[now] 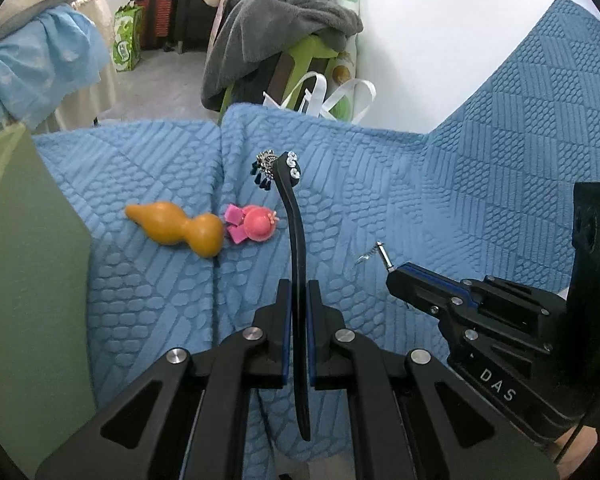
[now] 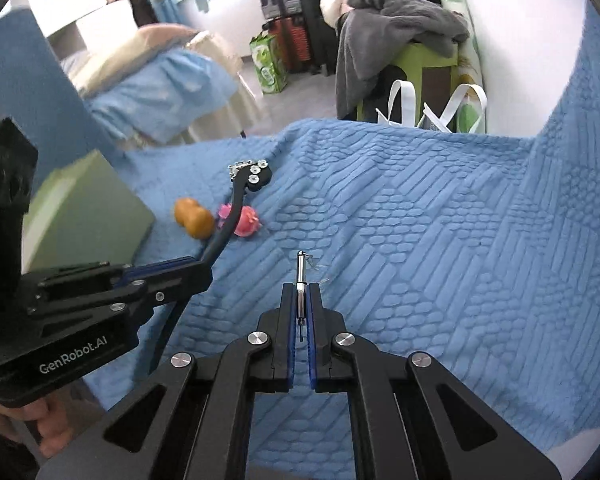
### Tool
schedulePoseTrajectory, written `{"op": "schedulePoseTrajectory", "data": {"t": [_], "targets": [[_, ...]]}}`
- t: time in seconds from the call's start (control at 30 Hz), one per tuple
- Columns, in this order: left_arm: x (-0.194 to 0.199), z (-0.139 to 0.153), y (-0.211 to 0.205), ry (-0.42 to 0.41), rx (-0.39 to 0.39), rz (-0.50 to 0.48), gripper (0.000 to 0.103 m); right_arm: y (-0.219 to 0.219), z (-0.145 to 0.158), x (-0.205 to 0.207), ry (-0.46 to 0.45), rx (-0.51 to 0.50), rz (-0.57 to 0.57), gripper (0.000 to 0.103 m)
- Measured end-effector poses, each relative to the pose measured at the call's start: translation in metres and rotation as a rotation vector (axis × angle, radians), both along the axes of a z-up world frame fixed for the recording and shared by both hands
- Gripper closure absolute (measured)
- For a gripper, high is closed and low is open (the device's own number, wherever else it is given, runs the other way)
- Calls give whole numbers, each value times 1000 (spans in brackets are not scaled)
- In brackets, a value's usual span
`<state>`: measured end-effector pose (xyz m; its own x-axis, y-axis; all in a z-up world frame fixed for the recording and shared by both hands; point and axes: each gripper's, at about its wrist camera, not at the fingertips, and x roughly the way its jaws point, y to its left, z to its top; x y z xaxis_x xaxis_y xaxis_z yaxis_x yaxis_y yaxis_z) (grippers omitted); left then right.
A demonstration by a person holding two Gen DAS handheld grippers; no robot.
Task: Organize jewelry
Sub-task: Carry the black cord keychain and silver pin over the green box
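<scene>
While the left gripper [image 1: 299, 292] clamps a thin black display card [image 1: 296, 248] edge-on, the right gripper [image 2: 300, 296] pinches a slim metal earring [image 2: 300, 276] by its post above the blue quilt [image 2: 420, 240]. Both look light; the card seems flexible, the earring small and slippery, best held by the post. Farther off lie an orange gourd [image 1: 176, 228] and a pink hat charm [image 1: 256, 222].
</scene>
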<state>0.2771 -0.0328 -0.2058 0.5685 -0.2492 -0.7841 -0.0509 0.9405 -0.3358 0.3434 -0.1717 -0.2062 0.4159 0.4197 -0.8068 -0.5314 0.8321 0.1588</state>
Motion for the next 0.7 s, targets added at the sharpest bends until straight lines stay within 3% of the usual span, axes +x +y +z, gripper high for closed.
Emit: {"op": "schedulePoseTrajectory", "data": {"t": [0.33, 0.5, 0.7], "targets": [[-18, 56, 26, -49, -17, -1, 97, 4, 50, -8, -20, 22, -67, 101], [-31, 100, 35, -125, 72, -9, 97, 17, 97, -22, -91, 31, -60, 101], [-52, 151, 60, -184, 103, 12, 97, 41, 156, -37, -174, 91, -38, 101]]}}
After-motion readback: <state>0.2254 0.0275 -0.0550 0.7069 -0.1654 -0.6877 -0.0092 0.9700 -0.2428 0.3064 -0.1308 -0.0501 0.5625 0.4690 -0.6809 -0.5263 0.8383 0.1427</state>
